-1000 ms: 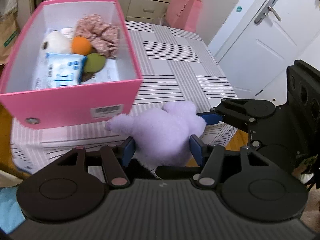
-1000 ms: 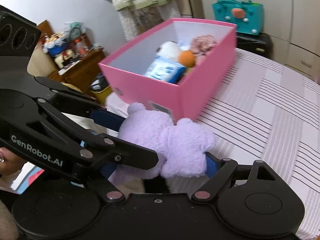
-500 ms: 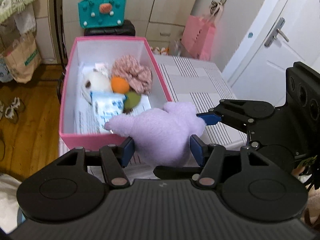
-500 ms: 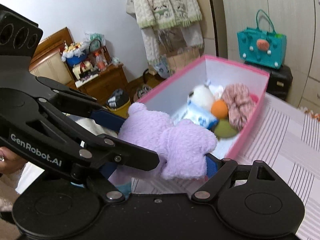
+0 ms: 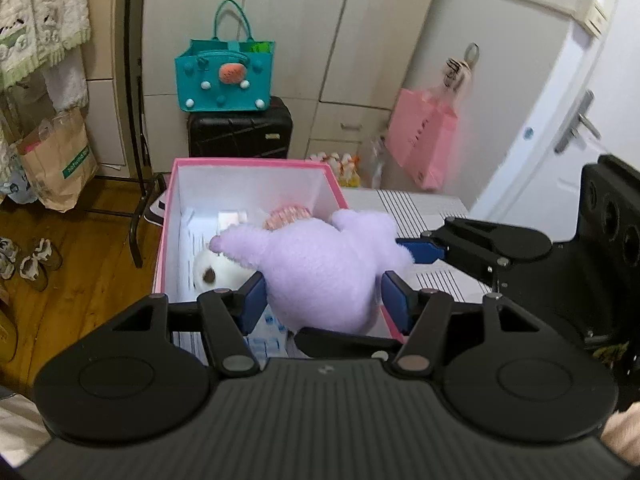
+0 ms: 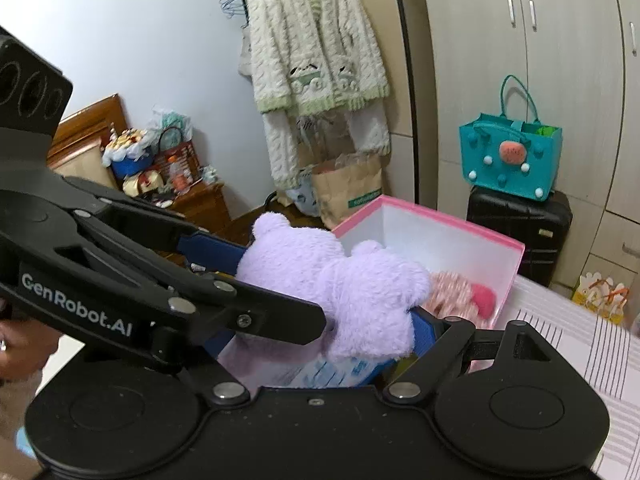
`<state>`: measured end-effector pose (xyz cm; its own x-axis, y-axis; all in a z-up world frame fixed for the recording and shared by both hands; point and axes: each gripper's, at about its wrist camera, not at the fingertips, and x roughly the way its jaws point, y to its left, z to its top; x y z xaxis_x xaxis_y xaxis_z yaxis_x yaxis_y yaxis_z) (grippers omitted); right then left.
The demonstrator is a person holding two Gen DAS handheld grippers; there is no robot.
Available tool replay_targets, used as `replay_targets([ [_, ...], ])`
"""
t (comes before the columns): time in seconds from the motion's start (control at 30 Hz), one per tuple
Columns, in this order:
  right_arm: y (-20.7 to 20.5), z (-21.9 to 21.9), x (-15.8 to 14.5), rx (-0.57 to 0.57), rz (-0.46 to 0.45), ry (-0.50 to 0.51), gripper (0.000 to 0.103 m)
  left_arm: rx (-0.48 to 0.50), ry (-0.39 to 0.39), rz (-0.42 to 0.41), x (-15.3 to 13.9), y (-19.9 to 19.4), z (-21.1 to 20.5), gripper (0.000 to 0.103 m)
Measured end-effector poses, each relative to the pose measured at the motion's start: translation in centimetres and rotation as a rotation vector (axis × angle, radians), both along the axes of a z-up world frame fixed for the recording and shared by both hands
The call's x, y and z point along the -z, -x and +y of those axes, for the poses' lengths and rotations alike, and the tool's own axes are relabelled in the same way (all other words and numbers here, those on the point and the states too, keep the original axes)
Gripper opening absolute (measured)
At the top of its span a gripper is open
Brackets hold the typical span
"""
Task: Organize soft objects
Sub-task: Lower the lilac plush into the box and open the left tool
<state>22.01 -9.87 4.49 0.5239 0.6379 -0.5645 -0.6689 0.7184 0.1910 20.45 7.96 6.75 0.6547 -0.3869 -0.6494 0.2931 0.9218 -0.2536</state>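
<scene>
A purple plush toy (image 5: 320, 268) hangs over the open pink box (image 5: 248, 164), held from two sides. My left gripper (image 5: 322, 300) is shut on its lower body, both blue pads against the fur. My right gripper (image 6: 340, 320) is shut on it too; one blue finger (image 5: 420, 250) presses the toy's right side. In the right wrist view the purple plush toy (image 6: 332, 280) covers the near part of the pink box (image 6: 440, 220). Inside lie a white plush (image 5: 216, 272), a pink scrunchie (image 6: 452, 296) and a blue-white packet (image 6: 340, 368).
The box stands on a table with a striped cloth (image 5: 420, 204). Behind it, a teal bag (image 5: 224, 76) sits on a black suitcase (image 5: 240, 132). A pink paper bag (image 5: 420, 140) hangs near the door. A brown paper bag (image 5: 56, 160) and shoes stand on the wooden floor.
Both grippers have risen and moved forward with the purple plush toy, from in front of the box at table height to above its opening.
</scene>
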Motion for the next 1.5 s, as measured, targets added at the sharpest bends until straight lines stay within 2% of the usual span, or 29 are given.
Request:
replay_targets([
  [0.2, -3.2, 1.5, 1.3, -0.014, -0.031, 0.030, 0.089, -0.051, 0.016, 0.031, 1.9, -3.8, 0.8, 0.059],
  [0.33, -4.6, 2.2, 2.2, -0.023, -0.063, 0.061, 0.090, -0.064, 0.070, 0.084, 3.6, -5.9, 1.8, 0.059],
  [0.47, -6.1, 2.4, 2.6, -0.008, -0.087, 0.081, 0.090, -0.083, 0.115, 0.102, 4.8, -7.7, 2.0, 0.059],
  [0.63, -7.9, 2.5, 3.5, 0.009, -0.120, 0.132, 0.091, -0.106, 0.148, 0.089, 6.0, -9.2, 2.1, 0.059],
  [0.73, -8.7, 1.9, 4.1, 0.042, -0.131, 0.147, 0.092, -0.170, 0.105, 0.041, 6.5, -9.6, 2.6, 0.059],
  [0.87, -8.9, 0.4, 4.4, 0.091, -0.149, 0.154, 0.092, -0.225, 0.067, -0.027, 6.4, -8.9, 3.5, 0.061],
  [1.03, -8.2, -1.6, 4.6, 0.123, -0.143, 0.104, 0.092, -0.258, 0.033, -0.093, 5.7, -6.9, 3.7, 0.061],
  [1.37, -3.7, -4.5, 3.0, 0.174, -0.199, 0.009, 0.092, -0.196, 0.011, -0.179, 3.8, -1.6, 1.1, 0.063],
  [1.5, -1.1, -5.5, 2.1, 0.185, -0.212, 0.042, 0.092, -0.176, -0.002, -0.224, 2.5, 0.8, -0.2, 0.065],
])
